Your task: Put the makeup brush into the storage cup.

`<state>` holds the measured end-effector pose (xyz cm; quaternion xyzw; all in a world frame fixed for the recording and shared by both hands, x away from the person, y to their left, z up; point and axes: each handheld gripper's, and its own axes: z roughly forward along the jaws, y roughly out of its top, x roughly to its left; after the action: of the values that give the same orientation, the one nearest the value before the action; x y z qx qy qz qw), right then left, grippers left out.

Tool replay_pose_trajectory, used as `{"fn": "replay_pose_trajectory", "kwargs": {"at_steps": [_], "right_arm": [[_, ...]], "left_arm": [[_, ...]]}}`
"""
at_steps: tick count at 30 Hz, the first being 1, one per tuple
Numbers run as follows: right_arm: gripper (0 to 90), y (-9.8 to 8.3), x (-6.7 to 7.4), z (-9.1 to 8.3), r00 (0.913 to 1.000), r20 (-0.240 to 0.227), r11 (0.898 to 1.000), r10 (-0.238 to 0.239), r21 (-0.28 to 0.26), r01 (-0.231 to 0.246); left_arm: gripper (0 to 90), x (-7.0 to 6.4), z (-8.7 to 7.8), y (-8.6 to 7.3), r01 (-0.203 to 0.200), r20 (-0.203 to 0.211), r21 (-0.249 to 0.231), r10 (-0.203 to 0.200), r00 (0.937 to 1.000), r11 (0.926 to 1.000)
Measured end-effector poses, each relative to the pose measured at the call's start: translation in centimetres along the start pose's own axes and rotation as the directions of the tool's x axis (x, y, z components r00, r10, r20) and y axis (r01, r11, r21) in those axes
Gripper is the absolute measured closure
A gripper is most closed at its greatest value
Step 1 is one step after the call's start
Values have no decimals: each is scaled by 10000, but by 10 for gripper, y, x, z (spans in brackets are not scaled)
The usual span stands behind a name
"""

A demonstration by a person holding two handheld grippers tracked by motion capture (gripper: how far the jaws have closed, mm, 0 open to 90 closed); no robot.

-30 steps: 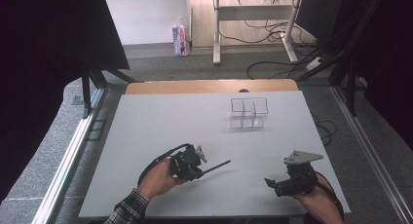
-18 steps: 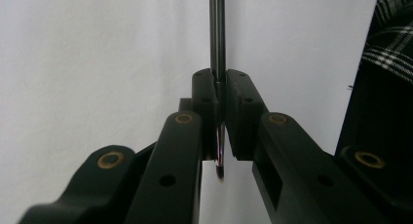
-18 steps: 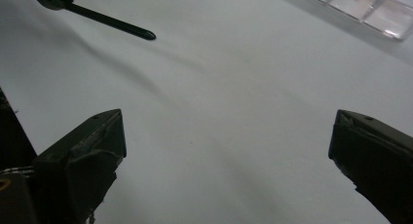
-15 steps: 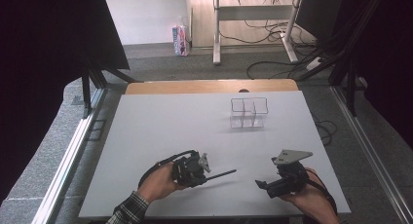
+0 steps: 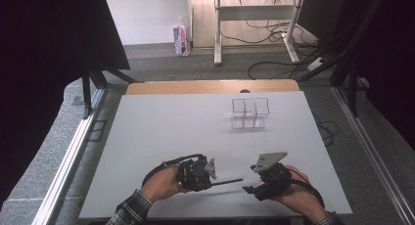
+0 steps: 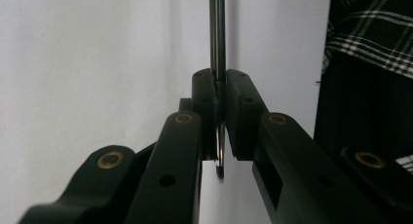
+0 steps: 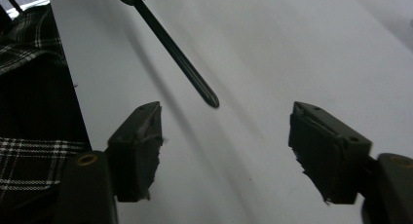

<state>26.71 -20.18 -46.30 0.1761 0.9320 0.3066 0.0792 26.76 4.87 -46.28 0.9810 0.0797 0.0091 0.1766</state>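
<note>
While the left claw [image 5: 211, 178] stays clamped on the thin black rod [image 5: 227, 181], the right claw [image 5: 248, 190], jaws wide and empty, has slid closer to its tip near the worktop's [image 5: 161, 132] front edge; open surface lies ahead

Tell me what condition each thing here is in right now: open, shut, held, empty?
Left gripper: shut on the thin dark rod.
Thin dark rod: clamped near one end, sticking out toward the right gripper, tip free.
Right gripper: open, nothing between its jaws.
Clear divided holder: upright at the far side of the table, looks empty.
</note>
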Motion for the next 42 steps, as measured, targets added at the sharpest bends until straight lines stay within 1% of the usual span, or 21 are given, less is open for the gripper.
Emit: {"fn": "replay_pose_trajectory", "kwargs": {"at_steps": [5,10,14,17,18,19,21,22,23,24,25,26,28,30,32,33,35,36,39,40,42], "right_arm": [[426,8,5,9,9971,-416,9974,-633,304,646],[535,12,9,16,9910,-863,9931,-1019,489,1064],[654,15,12,20,9843,-1236,9884,-1261,693,1354],[766,15,13,23,9760,-1566,9813,-1516,943,1676],[781,15,13,24,9724,-1696,9792,-1602,969,1782],[802,15,14,25,9678,-1889,9769,-1663,1021,1877],[833,15,17,25,9583,-2181,9718,-1847,1047,2112],[835,15,18,25,9594,-2125,9718,-1853,1052,2110],[836,15,19,25,9602,-2104,9720,-1837,1067,2093],[836,16,18,24,9606,-2092,9721,-1829,1076,2085],[836,15,17,23,9642,-2035,9758,-1699,1021,1935],[836,15,16,23,9669,-1965,9777,-1626,996,1847],[836,14,13,22,9734,-1836,9819,-1373,1040,1582],[836,12,11,21,9795,-1692,9868,-1092,998,1273],[835,11,10,19,9836,-1570,9903,-884,925,1038],[835,10,9,18,9856,-1457,9908,-855,918,995],[835,9,8,16,9894,-1257,9930,-725,839,834],[835,9,8,15,9913,-1159,9946,-618,761,709],[835,8,6,11,9950,-896,9975,-434,522,482],[835,8,5,11,9960,-822,9983,-363,430,399],[835,8,4,10,9977,-662,9995,-171,268,189]], "left_arm": [[836,-3,-2,6,-403,75,78,403,9992,9992],[836,-6,-1,9,-673,113,147,672,9977,9976],[835,-8,-1,11,-915,173,186,911,9957,9956],[834,-10,-1,11,-1055,200,114,1053,9942,9944],[833,-10,-1,11,-1115,202,111,1112,9936,9937],[826,-10,-1,11,-1095,175,81,1094,9938,9940],[797,-8,-1,9,-875,-25,-95,874,9962,9961],[788,-6,-1,7,-634,2,-309,635,9980,9975],[743,-4,-2,5,-563,-48,-392,561,9984,9976],[670,-2,-4,2,-215,-201,-672,202,9996,9975],[600,-1,-5,0,-5,-248,-830,-16,9997,9965],[558,1,-7,-3,233,-352,-1030,-270,9990,9944],[410,5,-10,-10,802,-522,-1479,-888,9947,9858],[334,8,-13,-16,1199,-559,-1810,-1320,9897,9761],[247,11,-16,-24,1798,-592,-2227,-1974,9785,9582],[199,12,-17,-26,2018,-582,-2337,-2209,9736,9511],[141,16,-18,-32,2664,-516,-2585,-2887,9560,9285],[114,17,-19,-36,2903,-423,-2673,-3121,9491,9189],[43,20,-20,-43,3457,-273,-2863,-3682,9293,8936],[37,19,-19,-45,3705,-210,-2977,-3940,9189,8799],[32,19,-20,-48,3978,-128,-3273,-4249,9051,8571]]}}
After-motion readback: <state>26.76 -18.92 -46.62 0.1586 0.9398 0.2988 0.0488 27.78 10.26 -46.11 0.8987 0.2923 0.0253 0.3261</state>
